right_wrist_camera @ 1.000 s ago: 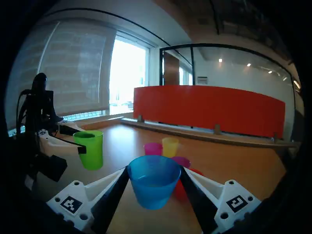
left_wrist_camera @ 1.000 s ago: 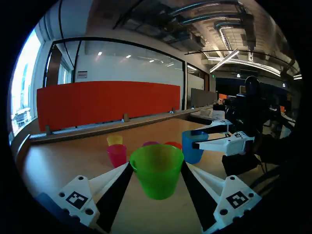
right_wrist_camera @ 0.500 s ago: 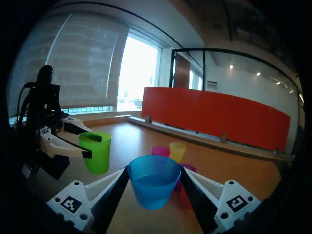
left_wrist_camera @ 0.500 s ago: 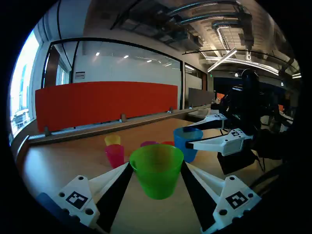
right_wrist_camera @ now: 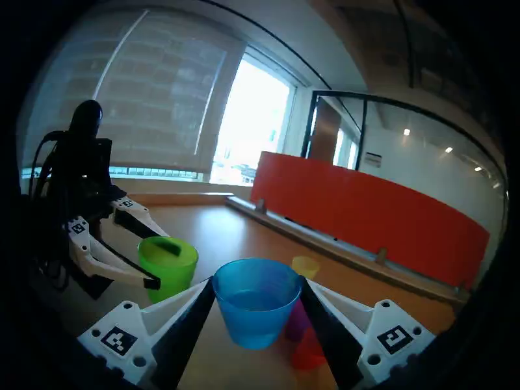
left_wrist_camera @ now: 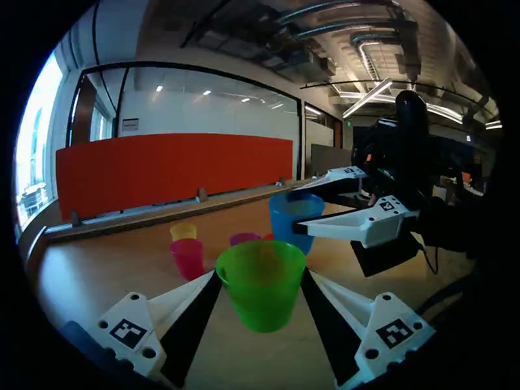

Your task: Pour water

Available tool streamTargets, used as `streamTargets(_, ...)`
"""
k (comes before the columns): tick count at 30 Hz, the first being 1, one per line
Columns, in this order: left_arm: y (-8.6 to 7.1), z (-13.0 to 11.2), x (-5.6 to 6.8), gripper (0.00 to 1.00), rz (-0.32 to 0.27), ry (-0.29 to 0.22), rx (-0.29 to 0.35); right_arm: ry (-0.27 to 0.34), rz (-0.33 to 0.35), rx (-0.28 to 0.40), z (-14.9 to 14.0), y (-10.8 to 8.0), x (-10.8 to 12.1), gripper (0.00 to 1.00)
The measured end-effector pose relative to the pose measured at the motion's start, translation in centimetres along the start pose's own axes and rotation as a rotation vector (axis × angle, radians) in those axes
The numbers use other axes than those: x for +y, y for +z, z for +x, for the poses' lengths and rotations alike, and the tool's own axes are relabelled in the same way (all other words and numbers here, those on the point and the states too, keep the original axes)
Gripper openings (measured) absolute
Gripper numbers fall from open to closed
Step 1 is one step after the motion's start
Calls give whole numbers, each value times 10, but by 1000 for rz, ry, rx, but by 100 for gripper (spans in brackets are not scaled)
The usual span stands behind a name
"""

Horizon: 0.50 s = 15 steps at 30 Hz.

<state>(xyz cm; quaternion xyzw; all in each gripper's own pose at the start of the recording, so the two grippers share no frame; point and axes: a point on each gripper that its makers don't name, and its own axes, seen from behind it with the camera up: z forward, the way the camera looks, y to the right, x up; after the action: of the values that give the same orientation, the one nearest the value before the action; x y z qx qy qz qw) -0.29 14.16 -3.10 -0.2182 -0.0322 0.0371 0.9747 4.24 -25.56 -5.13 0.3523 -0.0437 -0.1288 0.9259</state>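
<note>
Left gripper view: left gripper [left_wrist_camera: 260,278] clamped on green cup [left_wrist_camera: 261,289]. Vs 1 s ago, the blue cup [left_wrist_camera: 294,218], pinched by right gripper [left_wrist_camera: 290,209], has risen & closed in, now just behind-right of the green rim. Right gripper view: blue cup is upright w/ water inside and green cup sits nearer at left, so the cups are approx lined up & tilting to pour looks like the next step.

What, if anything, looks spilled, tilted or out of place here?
Nothing stands out. The green cup and the blue cup are both held upright, the water sits inside the blue one, and the desk shows no puddle.
</note>
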Motion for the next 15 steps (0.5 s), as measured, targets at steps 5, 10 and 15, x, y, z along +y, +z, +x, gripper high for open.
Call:
streamTargets(5,3,-2,0,86,-1,1,-7,-36,18,4,9,5,-2,93)
streamTargets(10,5,-3,0,86,-1,3,-12,-86,23,9,15,8,-3,94)
streamTargets(15,8,-3,0,87,-4,2,-13,-130,34,5,18,12,-4,93)
